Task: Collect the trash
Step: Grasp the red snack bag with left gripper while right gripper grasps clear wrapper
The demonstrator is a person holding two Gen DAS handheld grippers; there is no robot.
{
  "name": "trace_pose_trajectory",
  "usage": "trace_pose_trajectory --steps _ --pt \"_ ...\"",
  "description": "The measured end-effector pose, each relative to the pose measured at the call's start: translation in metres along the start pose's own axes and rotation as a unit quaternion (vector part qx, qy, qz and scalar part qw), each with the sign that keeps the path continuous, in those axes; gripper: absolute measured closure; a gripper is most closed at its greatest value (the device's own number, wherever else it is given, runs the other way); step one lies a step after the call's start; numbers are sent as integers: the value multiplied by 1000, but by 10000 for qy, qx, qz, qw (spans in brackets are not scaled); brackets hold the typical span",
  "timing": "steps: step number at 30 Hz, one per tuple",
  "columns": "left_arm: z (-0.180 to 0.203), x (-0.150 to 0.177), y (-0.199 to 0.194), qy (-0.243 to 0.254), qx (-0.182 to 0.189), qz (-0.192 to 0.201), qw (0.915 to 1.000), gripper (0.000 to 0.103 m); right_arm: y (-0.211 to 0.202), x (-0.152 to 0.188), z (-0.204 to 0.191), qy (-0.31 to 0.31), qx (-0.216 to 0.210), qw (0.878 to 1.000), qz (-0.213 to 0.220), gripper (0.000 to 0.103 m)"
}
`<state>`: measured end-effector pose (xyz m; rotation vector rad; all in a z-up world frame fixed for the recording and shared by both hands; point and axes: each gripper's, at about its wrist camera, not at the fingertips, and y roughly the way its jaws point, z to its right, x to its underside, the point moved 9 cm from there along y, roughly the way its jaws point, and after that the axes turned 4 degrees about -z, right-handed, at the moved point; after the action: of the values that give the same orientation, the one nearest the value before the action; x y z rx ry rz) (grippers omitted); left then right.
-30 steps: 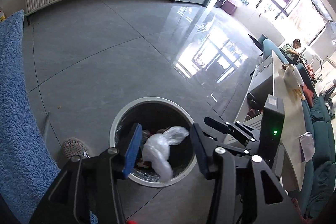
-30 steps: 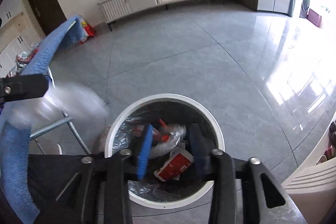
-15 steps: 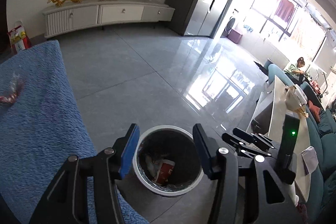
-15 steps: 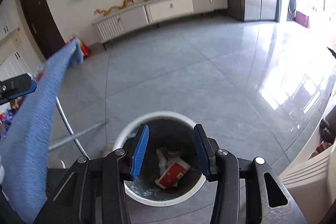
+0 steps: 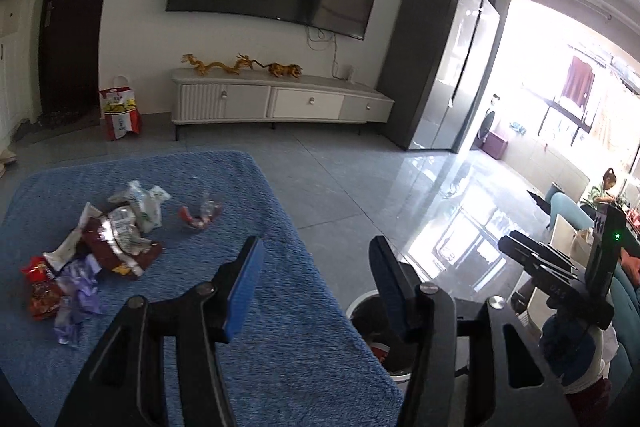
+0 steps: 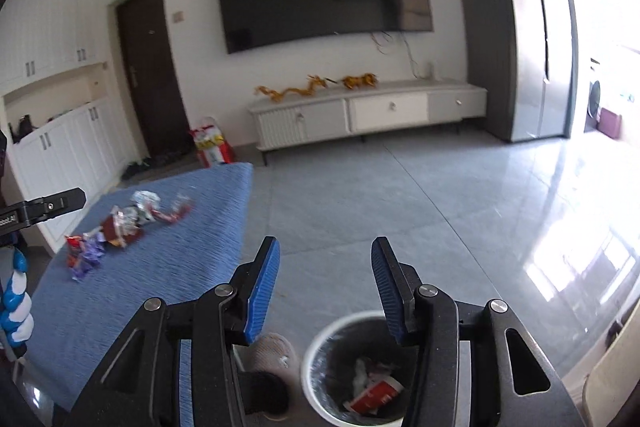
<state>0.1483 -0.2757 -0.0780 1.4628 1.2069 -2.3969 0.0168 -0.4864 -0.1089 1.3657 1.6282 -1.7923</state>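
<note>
Wrappers [image 5: 100,247] lie on the blue cloth [image 5: 280,347], ahead-left of both empty, spread claws [image 5: 312,287] [image 6: 324,287].

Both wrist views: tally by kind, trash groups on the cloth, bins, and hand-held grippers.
Trash groups on the blue cloth: 2, the main heap and a lone clear-and-red wrapper
Bins: 1, the trash bin
Open tools: 2, the left hand-held gripper and the right hand-held gripper
Total: 5

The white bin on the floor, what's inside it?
The bin holds a red-and-white carton and crumpled white paper. Its right part is hidden by the tongs.
</note>
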Motion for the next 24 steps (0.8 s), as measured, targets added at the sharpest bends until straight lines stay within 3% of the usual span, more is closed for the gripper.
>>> trace_pose_trajectory --steps 5,11,17,24 --pt "-78 3 -50 -375 -578 327 9971 43 -2 -23 -53 -265 -442 9986 110 55" --pt "-179 19 -74 -819 -1278 375 9877 43 23 -33 -115 -560 -941 9940 -40 51" --pt "-252 42 -59 -1138 -1707 110 9787 43 82 -32 -175 -769 -1383 9866 -396 50" --pt "-308 63 -14 -1529 -1707 -248 9731 43 177 -37 -223 -624 -1634 9813 -804 50"
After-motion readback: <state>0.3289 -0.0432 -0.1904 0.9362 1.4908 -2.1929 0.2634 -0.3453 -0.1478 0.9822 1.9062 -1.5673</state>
